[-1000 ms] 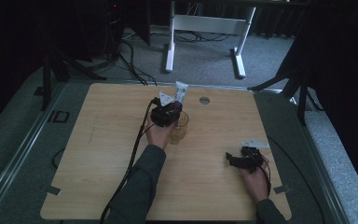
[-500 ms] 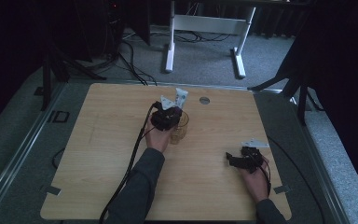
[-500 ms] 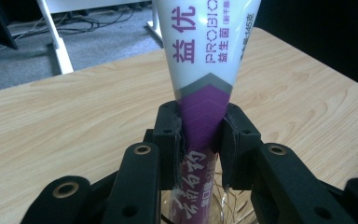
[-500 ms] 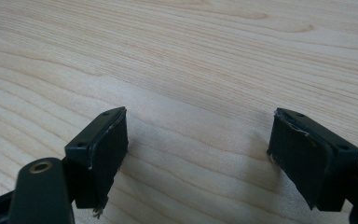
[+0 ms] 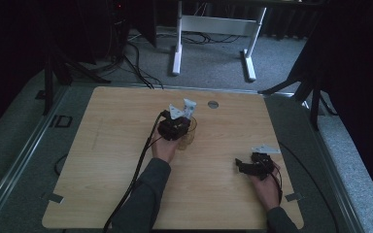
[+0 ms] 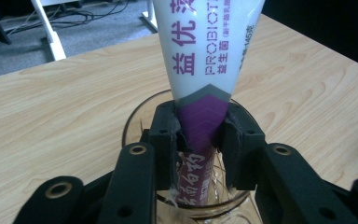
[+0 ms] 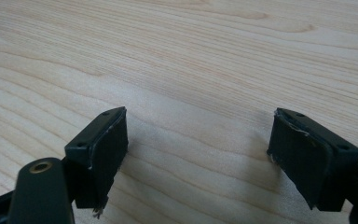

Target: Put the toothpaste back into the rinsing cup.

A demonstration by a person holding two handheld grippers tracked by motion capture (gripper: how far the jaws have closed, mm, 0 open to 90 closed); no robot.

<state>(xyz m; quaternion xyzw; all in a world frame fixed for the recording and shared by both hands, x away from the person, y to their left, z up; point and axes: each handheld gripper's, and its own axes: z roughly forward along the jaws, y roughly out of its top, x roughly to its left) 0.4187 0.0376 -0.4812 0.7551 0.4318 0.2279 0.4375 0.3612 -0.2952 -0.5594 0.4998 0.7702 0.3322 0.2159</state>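
The tube (image 6: 205, 70), white with a purple lower end, stands nearly upright with its lower end down inside the glass (image 6: 142, 116). From the high view I see the glass (image 5: 188, 132) on the bench (image 5: 107, 145), a little beyond the middle, toward the far edge.

My left claw (image 6: 199, 135) straddles the tube just above the glass rim. Its jaws have just been opening; the tube sits between the pads (image 6: 163, 135), which lie close against its sides. I cannot tell whether they still press. In the high view the left claw (image 5: 177, 127) hangs over the glass, its cable trailing back along the sleeve.

My right claw (image 7: 198, 149) is wide, nothing between its pads, bare wood grain under them. In the high view it (image 5: 243, 167) rests low over the bench near the right front corner, well apart from the glass, pointing left.

A small round grommet (image 5: 213, 103) sits in the bench near the far edge, just beyond the glass. Behind the bench, a white frame (image 5: 213, 29) stands on grey carpet.
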